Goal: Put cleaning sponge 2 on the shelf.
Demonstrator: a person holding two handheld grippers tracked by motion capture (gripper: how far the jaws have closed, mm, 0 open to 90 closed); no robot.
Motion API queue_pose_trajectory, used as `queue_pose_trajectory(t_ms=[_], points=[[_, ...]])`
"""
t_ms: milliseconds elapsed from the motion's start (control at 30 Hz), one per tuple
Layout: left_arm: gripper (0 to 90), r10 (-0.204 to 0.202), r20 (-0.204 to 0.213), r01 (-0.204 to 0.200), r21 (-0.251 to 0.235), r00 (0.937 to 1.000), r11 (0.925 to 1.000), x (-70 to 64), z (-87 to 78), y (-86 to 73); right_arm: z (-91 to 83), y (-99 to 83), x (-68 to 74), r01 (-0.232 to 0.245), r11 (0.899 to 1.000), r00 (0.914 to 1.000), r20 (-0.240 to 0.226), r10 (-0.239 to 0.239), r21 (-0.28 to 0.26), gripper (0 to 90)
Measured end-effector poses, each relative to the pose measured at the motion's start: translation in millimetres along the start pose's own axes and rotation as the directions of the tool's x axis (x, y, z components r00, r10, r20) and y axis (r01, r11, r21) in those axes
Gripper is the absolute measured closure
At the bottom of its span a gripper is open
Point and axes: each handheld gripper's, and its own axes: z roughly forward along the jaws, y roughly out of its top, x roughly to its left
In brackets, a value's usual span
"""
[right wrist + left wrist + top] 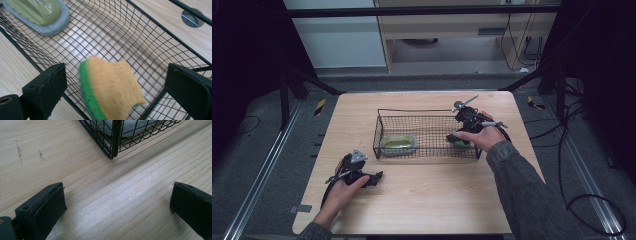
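In the right gripper view the right tool [115, 87] stands wide apart, a blurred yellow-and-green sponge [110, 90] loose between its jaws over the wire basket [150, 50], a green brush [37, 12] at 11 o'clock. The high view sets that sponge at the basket's 3 o'clock end. The left tool [117, 205] gapes wide over bare surface [112, 202].

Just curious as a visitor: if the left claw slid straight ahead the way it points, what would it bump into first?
Probably the near corner of the wire basket. The left claw is open over bare table, nothing between; the exact distance is unclear.
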Motion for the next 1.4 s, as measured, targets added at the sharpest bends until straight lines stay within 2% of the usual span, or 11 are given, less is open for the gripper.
queue_pose_trajectory(t_ms=[233, 333, 600, 767, 867, 1067, 1167, 1233, 1400], points=[[0.0, -0.002, 0.001, 0.002, 0.0, 1.0, 1.0, -0.1, 0.1, 0.0, -1.7, 6.2, 6.9, 0.016, 1.0, 0.9998, -0.01, -0.016, -0.013, 6.0], [0.0, 0.001, 0.001, -0.001, -0.001, 1.0, 1.0, 0.1, 0.1, 0.0, -5.7, 5.2, 7.0, 0.017, 1.0, 0.9999, 0.004, -0.016, -0.02, 6.2], [0.0, 0.0, -0.001, 0.0, 0.0, 1.0, 1.0, 0.0, 0.0, 0.0, -35.9, -20.6, -10.1, -0.024, 0.996, 0.9981, 0.055, 0.029, -0.087, 6.3], [0.0, 0.0, -0.001, 0.0, 0.0, 1.0, 1.0, 0.0, 0.1, 0.0, -55.2, -50.6, -19.3, -0.066, 0.987, 0.9941, 0.076, 0.078, -0.15, 6.4], [0.0, 0.0, -0.001, 0.0, -0.001, 1.0, 1.0, 0.0, 0.1, 0.0, -63.0, -71.4, -22.4, -0.086, 0.982, 0.9903, 0.094, 0.102, -0.168, 6.8], [0.0, 0.0, -0.001, 0.0, -0.001, 1.0, 1.0, -0.1, 0.1, 0.0, -68.2, -113.8, -26.1, -0.156, 0.965, 0.9781, 0.103, 0.181, -0.213, 7.9], [0.0, -0.001, -0.001, 0.001, -0.001, 1.0, 1.0, -0.1, 0.1, 0.0, -60.8, -138.2, -26.0, -0.2, 0.954, 0.9696, 0.095, 0.225, -0.224, 9.1], [0.0, 0.0, -0.001, 0.0, -0.001, 1.0, 1.0, -0.1, 0.1, 0.0, -47.3, -156.5, -26.4, -0.222, 0.953, 0.9636, 0.102, 0.247, -0.208, 10.7], [0.0, 0.0, -0.001, 0.0, -0.001, 1.0, 1.0, -0.1, 0.1, 0.0, -23.0, -179.5, -27.7, -0.26, 0.95, 0.953, 0.112, 0.282, -0.174, 12.1]])
